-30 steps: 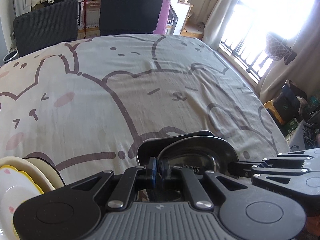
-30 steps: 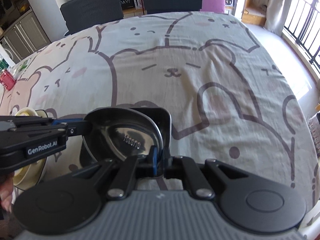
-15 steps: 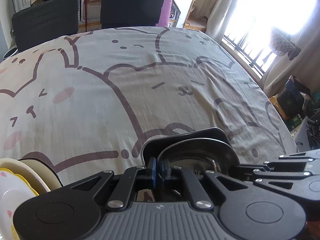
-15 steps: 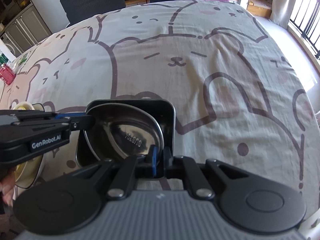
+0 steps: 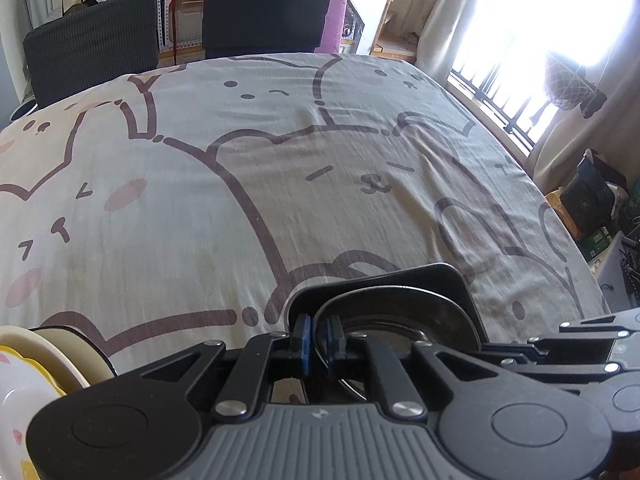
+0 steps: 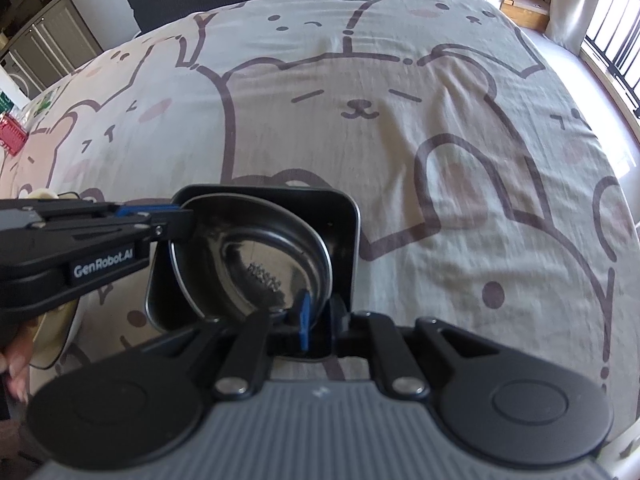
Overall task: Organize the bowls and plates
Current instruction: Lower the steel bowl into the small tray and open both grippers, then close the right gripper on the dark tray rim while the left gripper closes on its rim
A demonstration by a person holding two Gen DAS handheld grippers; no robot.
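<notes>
A shiny steel bowl (image 5: 400, 308) (image 6: 256, 256) lies tilted inside a black square dish (image 5: 440, 276) (image 6: 344, 216) on the cartoon-bear tablecloth (image 5: 280, 160), near the front edge. My left gripper (image 5: 320, 338) straddles the bowl's near-left rim and its jaws are opening, so a thin gap shows beside the rim. In the right wrist view the left gripper (image 6: 180, 220) reaches in from the left. My right gripper (image 6: 320, 320) straddles the near edge of bowl and dish, and its jaws are opening too. It enters the left wrist view as the right gripper (image 5: 490, 350).
A stack of cream and yellow plates (image 5: 60, 364) (image 6: 52, 340) sits just left of the dish. Two dark chairs (image 5: 92, 36) (image 5: 268, 12) stand behind the table. A person's fingers (image 6: 16, 376) show at the lower left. The table's right edge drops toward a bright window.
Both pairs of pads have parted slightly around the rims. The right gripper has dipped a little and the dish with the bowl now sits lower, against the cloth.
</notes>
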